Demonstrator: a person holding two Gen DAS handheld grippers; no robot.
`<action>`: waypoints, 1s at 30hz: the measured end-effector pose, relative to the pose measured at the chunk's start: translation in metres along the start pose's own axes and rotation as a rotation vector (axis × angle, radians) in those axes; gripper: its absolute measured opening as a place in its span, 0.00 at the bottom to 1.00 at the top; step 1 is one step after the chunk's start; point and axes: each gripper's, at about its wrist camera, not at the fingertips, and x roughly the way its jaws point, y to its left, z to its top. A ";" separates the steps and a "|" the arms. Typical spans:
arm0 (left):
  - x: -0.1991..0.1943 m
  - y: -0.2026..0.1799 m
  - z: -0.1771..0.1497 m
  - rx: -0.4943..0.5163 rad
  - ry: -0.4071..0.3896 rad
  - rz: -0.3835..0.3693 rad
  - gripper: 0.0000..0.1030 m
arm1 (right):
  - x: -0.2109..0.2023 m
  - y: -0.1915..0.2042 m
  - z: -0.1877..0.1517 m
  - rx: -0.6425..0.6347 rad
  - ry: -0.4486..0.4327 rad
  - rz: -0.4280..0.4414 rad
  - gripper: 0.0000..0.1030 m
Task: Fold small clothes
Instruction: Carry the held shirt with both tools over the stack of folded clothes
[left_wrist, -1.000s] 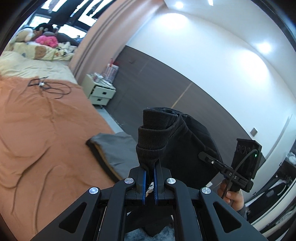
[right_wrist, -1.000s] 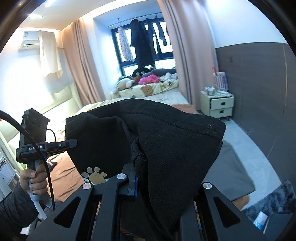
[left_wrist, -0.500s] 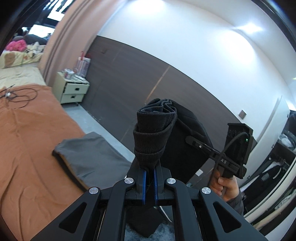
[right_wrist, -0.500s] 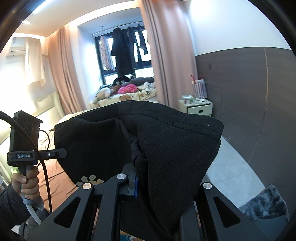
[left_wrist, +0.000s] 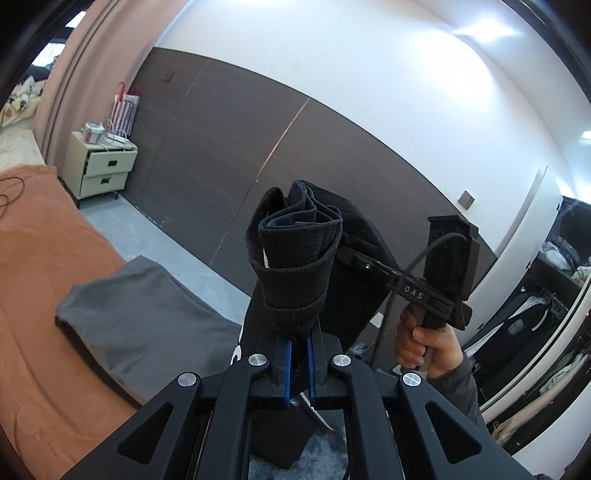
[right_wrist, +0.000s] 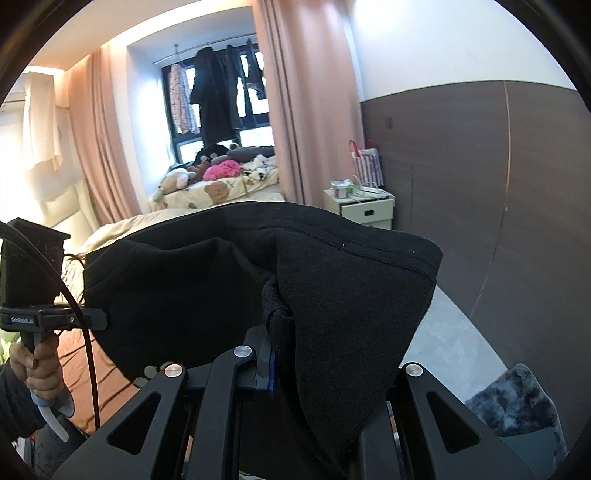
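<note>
While my left tongs (left_wrist: 299, 354) clamp the black garment's (left_wrist: 295, 266) ribbed cuff, my right tongs (right_wrist: 291, 354) grip its hem, the folded grey cloth (left_wrist: 147, 317) lying left of them

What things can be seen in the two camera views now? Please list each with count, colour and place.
garment: one, black, held in the air between both grippers
cloth: one, grey, lying flat at the bed edge
bed cover: one, orange-brown, on the bed
nightstand: one, cream, against the dark wall
striped bag: one, red and white, on the nightstand
curtains: pink, beside the window
rug: one, grey, on the floor
left gripper: black, blue pads, shut on garment
right gripper: black, shut on garment
</note>
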 end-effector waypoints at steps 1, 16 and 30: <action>0.004 0.005 0.001 -0.007 0.004 0.000 0.06 | 0.005 0.003 0.001 0.005 0.006 -0.005 0.10; 0.034 0.102 0.039 -0.108 0.014 0.076 0.06 | 0.119 0.026 0.026 0.046 0.118 -0.039 0.10; 0.057 0.219 0.029 -0.246 0.029 0.149 0.06 | 0.211 0.002 0.045 0.060 0.244 -0.045 0.10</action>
